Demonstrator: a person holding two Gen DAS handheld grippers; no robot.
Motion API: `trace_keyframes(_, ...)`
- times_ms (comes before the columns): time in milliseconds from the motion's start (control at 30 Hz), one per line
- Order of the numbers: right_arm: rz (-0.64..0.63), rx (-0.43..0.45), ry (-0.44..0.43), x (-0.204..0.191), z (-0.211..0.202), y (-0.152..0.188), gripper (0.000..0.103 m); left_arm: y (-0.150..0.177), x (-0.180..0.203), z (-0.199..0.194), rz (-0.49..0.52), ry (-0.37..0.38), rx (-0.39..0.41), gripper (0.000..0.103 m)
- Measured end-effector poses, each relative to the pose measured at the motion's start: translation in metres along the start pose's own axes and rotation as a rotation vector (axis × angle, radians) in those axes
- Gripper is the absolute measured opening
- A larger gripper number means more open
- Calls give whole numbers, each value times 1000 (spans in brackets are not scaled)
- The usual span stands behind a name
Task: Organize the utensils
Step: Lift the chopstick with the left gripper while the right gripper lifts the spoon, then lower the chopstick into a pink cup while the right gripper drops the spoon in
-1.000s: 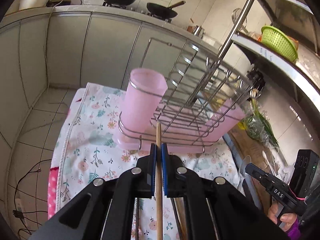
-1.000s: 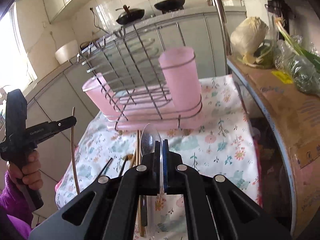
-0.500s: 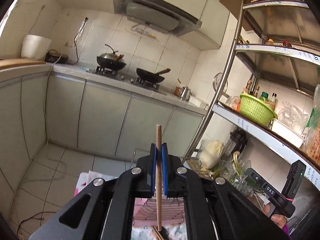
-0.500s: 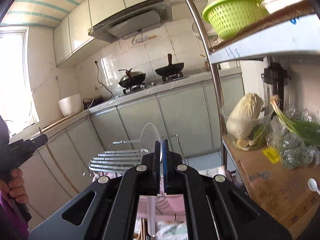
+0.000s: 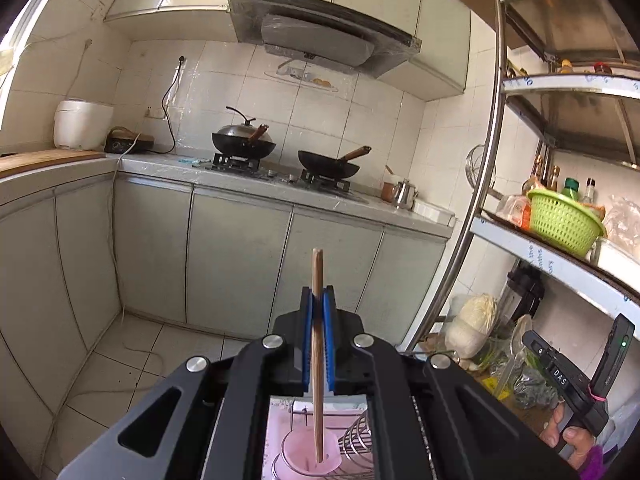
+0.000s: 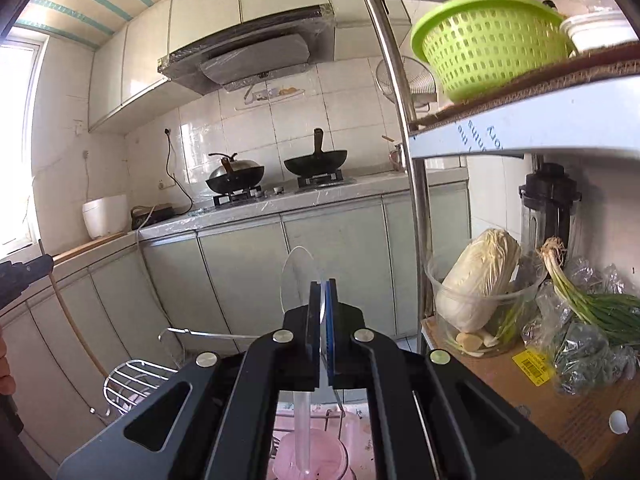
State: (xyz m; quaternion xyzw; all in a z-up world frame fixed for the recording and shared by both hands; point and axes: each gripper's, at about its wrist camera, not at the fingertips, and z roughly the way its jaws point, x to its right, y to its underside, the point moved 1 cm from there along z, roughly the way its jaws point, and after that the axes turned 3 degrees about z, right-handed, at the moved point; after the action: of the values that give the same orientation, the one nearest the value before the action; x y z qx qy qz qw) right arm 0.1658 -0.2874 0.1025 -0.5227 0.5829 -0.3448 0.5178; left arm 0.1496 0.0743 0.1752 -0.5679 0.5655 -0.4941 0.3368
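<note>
My left gripper (image 5: 317, 300) is shut on a wooden chopstick (image 5: 318, 360) held upright; its lower end hangs over the mouth of the pink utensil cup (image 5: 306, 454) in the wire dish rack (image 5: 356, 440). My right gripper (image 6: 321, 294) is shut on a clear plastic spoon (image 6: 298, 280), bowl up; its handle points down into the pink cup (image 6: 316, 458). The left gripper and its chopstick (image 6: 74, 324) show at the left edge of the right wrist view. The right gripper's body (image 5: 568, 384) shows at the lower right of the left wrist view.
A steel shelf unit (image 5: 492, 200) stands to the right with a green basket (image 5: 564, 220), a cabbage in a clear bowl (image 6: 480, 284) and spring onions (image 6: 592, 304). Grey cabinets (image 5: 240, 256) and a stove with two woks (image 5: 288, 152) lie ahead.
Both grippers have tipped up from facing the rack to facing the room, and moved over the pink cup. The chopstick and the spoon now hang with their lower ends at the cup's mouth.
</note>
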Motion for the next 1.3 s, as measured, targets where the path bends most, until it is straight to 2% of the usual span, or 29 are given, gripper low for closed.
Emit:
trace_keyframes(167, 14, -106, 17, 9, 19, 31, 3, 38, 0, 30, 5, -4, -108, 5)
trace_keyframes(400, 33, -220, 29, 15, 33, 59, 3, 73, 3, 57, 16, -26, -195, 5)
trace_keyframes(733, 14, -296, 36, 8, 40, 69, 3, 75, 15, 61, 38, -100, -190, 6)
trace_keyframes(767, 9, -297, 38, 7, 40, 70, 5, 74, 15, 61, 34, -106, -189, 7)
trace_keyframes(800, 6, -303, 38, 6, 40, 70, 6, 74, 15, 61, 32, -109, -189, 9)
trace_keyframes(867, 8, -320, 35, 5, 42, 70, 7, 72, 16, 60, 31, -122, -182, 26)
trace_keyframes(900, 8, -329, 35, 5, 44, 70, 8, 72, 17, 58, 32, -131, -171, 29)
trace_keyframes(967, 10, -351, 31, 5, 44, 71, 22, 71, 19, 55, 42, -144, -153, 34)
trace_keyframes(1033, 14, -356, 24, 4, 43, 72, 31, 70, 21, 53, 49, -150, -147, 36)
trace_keyframes(1067, 13, -351, 25, 4, 41, 72, 33, 69, 21, 52, 49, -153, -145, 36)
trace_keyframes(1300, 4, -326, 30, 2, 28, 67, 33, 66, 23, 40, 46, -170, -127, 41)
